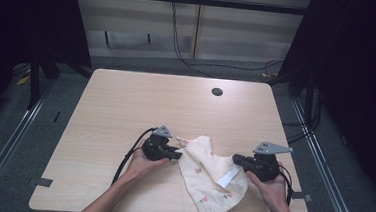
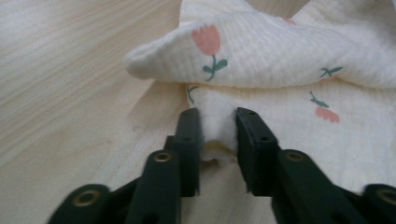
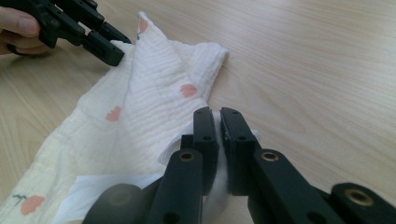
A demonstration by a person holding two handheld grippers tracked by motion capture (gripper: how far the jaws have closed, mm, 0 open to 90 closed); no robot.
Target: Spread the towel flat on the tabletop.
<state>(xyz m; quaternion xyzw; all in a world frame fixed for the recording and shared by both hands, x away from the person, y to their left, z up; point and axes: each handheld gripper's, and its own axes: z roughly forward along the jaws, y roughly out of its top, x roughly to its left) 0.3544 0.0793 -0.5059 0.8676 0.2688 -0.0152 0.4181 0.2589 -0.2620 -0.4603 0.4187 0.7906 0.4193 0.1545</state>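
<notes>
Gripping a cloth [image 1: 211,175] on the bench [image 1: 126,106], both grippers pinch opposite edges: left [image 2: 217,128], right [image 3: 218,126]. Next, probably lift and spread it.

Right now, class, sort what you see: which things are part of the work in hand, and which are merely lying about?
In the job:
- cream cloth with tulip print
- left gripper, pinching a fold of the cloth
- right gripper, shut on the cloth's edge

Just lying about:
- table, bearing it all
- its round cable hole
- black cables on the floor behind
</notes>
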